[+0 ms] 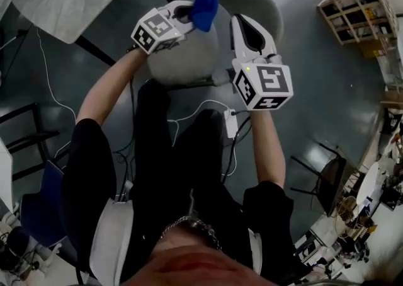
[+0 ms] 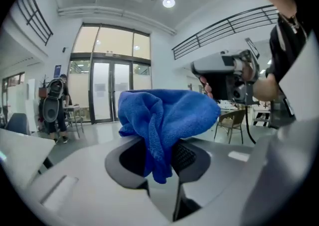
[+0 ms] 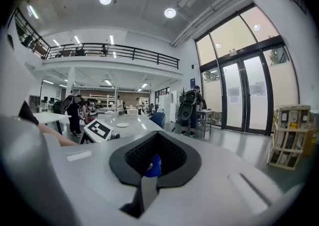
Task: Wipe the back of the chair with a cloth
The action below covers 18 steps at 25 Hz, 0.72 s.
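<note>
Left gripper (image 1: 191, 14) jaws are clamping the blue cloth (image 1: 205, 5); the cloth is bunching up past the tips, above the grey chair (image 1: 186, 58). Right gripper (image 1: 243, 26) jaws are sitting together, just beside the cloth.

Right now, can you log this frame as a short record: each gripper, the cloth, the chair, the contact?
left gripper: shut on blue cloth
right gripper: jaws together, holds no cloth
grey chair: below both grippers
cloth: bunched, raised over the chair
contact: cannot tell whether cloth touches chair
</note>
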Each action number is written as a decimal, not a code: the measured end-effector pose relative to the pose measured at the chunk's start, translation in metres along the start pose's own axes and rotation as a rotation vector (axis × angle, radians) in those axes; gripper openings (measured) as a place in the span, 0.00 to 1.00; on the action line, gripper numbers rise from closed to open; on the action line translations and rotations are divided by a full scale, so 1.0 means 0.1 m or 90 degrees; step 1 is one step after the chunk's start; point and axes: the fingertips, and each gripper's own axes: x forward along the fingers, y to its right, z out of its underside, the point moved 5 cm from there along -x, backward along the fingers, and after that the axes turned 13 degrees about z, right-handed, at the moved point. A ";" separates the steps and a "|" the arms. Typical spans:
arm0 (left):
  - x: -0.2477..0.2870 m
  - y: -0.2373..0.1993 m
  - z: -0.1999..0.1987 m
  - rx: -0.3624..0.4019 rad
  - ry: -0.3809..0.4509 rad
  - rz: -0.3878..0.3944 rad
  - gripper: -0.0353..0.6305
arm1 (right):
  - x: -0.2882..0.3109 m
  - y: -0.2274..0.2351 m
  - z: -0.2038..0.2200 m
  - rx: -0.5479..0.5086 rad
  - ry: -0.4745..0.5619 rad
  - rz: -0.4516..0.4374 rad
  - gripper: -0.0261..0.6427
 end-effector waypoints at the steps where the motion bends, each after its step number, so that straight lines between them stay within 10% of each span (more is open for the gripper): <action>1: -0.10 0.05 -0.20 -0.016 0.006 -0.016 0.21 | -0.08 -0.02 -0.13 0.010 0.002 0.002 0.04; 7: -0.67 0.58 -1.08 -0.090 0.015 -0.129 0.21 | -0.63 -0.20 -0.81 0.046 -0.011 0.015 0.04; 18: -1.21 1.57 -1.78 -0.165 -0.007 -0.189 0.22 | -1.63 -0.63 -1.07 0.054 -0.098 -0.027 0.04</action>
